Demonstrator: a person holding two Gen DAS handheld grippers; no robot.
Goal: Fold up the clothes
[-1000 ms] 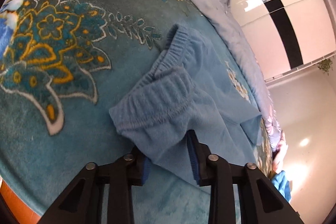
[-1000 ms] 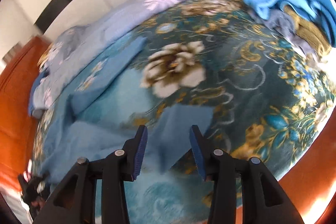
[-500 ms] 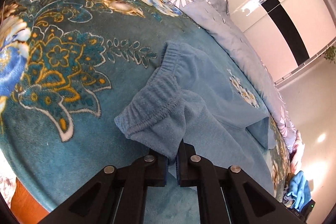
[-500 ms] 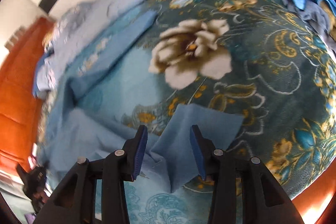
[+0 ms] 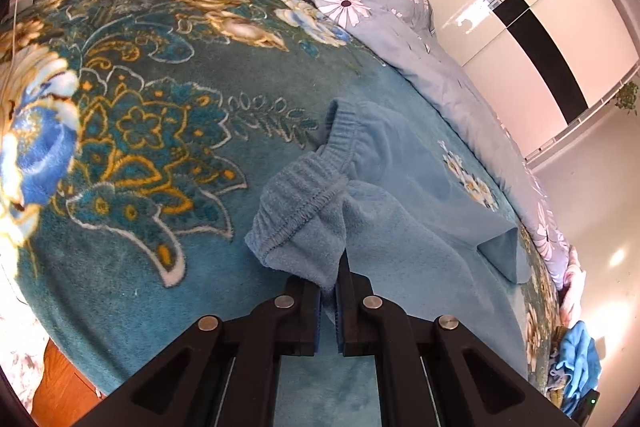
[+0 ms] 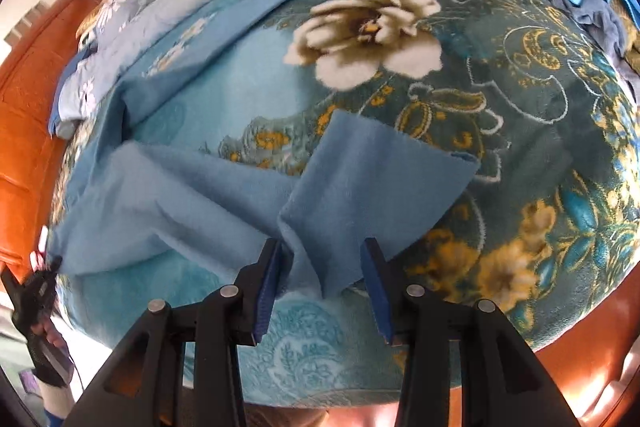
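My left gripper [image 5: 328, 301] was clamped on the waistband corner of the light-blue fleece trousers [image 5: 400, 211] lying on the teal floral blanket [image 5: 132, 227], while my right gripper [image 6: 320, 279] gaped around a leg hem, which I feared might slip free.

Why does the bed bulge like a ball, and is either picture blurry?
Fisheye lenses bend both views, so the floral blanket curves. Left wrist view: sharp, with glare on the glossy wardrobe. Right wrist view: slight motion blur over the blue pants, while the tongs look crisp.
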